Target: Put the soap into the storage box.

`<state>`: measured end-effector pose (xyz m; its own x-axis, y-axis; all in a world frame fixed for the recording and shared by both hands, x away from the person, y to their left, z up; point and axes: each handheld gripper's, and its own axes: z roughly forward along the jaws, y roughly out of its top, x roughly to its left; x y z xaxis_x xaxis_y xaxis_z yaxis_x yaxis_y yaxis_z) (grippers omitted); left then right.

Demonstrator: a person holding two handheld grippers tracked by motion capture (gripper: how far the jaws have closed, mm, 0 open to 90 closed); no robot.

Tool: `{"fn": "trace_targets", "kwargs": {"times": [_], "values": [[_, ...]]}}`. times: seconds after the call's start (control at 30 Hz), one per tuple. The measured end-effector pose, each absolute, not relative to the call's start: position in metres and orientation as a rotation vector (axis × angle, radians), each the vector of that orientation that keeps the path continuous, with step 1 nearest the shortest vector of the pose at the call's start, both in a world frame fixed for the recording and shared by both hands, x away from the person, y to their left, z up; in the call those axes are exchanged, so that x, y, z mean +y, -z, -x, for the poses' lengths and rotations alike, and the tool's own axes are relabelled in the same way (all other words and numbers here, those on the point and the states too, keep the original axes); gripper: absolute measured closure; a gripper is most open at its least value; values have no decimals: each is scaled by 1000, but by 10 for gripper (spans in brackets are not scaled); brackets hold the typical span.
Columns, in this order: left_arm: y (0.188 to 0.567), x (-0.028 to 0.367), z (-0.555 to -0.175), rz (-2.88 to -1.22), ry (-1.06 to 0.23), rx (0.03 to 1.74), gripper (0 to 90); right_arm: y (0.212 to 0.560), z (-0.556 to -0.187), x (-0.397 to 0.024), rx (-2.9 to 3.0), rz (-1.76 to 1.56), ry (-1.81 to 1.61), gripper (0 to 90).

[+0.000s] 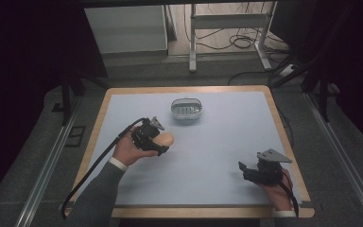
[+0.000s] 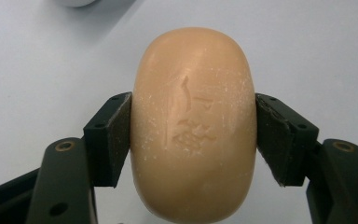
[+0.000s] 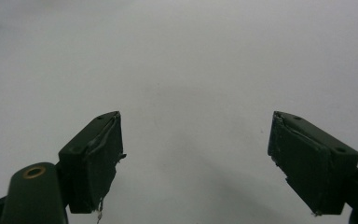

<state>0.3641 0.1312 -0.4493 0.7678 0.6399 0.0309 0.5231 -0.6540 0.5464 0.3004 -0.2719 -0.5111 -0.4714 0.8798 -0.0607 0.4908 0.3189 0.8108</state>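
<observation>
- The left gripper [image 2: 193,135] is clamped on a bar of soap [image 2: 193,126], just in front of the soap dish [image 1: 187,109].
- The right gripper [image 3: 196,158], jaws wide apart and empty, is well away from the dish, over the tabletop [image 1: 217,146].

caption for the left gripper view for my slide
Left gripper clamping a tan bar of soap by its sides above the pale blue table.

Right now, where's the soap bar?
The soap bar is clamped between the left gripper jaws, left of centre on the table in the high view, on the near side of the oval soap dish.
</observation>
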Motion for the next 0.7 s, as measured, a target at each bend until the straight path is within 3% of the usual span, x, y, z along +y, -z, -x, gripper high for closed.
{"fn": "trace_targets", "kwargs": {"times": [0.7], "values": [[442,132,-385,-2437,-315,886,328,509,-299,-274,2083,-1218,-1074,179]]}}
